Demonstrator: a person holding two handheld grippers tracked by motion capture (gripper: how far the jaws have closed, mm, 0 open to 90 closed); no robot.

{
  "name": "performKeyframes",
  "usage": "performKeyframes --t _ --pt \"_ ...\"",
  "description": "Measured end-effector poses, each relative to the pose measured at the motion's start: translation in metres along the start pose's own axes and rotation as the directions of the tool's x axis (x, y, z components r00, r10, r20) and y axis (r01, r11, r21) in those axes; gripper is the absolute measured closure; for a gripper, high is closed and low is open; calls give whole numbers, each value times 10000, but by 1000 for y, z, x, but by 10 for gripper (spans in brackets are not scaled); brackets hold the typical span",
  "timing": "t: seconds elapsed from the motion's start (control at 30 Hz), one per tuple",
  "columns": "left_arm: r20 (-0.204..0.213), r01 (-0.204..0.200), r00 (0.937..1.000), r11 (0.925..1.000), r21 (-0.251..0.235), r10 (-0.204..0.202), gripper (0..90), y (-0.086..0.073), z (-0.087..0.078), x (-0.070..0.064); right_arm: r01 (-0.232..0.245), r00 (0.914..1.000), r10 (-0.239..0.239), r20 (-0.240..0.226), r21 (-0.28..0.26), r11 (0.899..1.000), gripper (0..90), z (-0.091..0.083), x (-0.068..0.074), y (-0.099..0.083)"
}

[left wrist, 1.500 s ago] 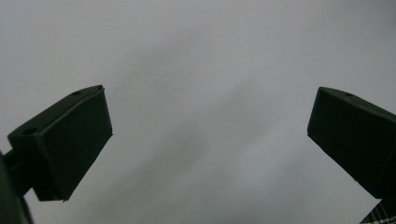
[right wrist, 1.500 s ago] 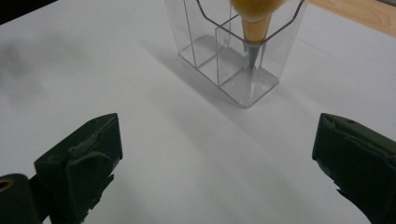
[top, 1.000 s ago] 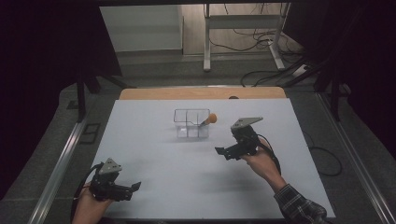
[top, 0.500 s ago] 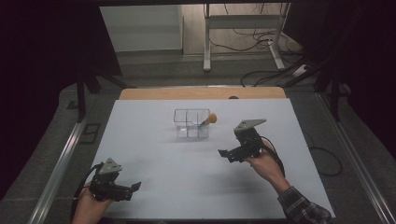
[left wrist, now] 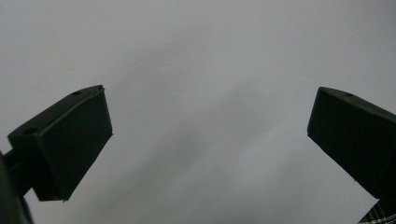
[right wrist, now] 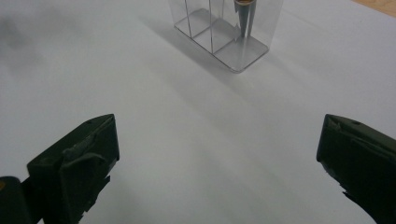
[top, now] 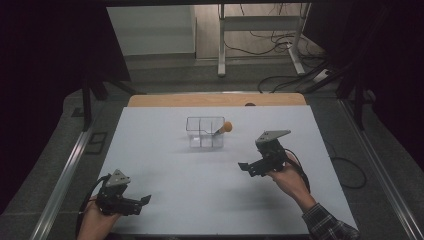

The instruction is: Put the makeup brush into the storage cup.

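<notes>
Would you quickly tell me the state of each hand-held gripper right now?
Left hand-held gripper: open, holding nothing.
Right hand-held gripper: open, holding nothing.

Dim light, soft shadows — slightly blurry

lab: floor cables (top: pixel 280 82), white test table (top: pixel 200 200).

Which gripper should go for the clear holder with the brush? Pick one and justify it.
Right. The right gripper is open, near the clear holder and faces it; the brush leans toward that side. The left gripper sits at the table's near corner.
</notes>
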State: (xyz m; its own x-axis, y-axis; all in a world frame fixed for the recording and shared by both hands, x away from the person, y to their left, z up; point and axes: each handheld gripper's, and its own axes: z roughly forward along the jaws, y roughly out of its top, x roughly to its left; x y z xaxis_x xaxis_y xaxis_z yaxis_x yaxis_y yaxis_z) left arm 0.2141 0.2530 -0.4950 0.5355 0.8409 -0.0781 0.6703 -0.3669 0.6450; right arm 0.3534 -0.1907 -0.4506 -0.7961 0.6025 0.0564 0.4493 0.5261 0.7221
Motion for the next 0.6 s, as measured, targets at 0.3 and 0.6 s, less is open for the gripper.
performKeyframes --t 0.3,0.6 --pt "19 4 10000 10000 -2 -4 3 0 0 0 49 10000 -49 75 42 10000 0 -4 2 -5" --pt "30 3 10000 10000 10 -3 3 0 0 0 43 9999 -45 118 113 9999 0 -10 2 -10"
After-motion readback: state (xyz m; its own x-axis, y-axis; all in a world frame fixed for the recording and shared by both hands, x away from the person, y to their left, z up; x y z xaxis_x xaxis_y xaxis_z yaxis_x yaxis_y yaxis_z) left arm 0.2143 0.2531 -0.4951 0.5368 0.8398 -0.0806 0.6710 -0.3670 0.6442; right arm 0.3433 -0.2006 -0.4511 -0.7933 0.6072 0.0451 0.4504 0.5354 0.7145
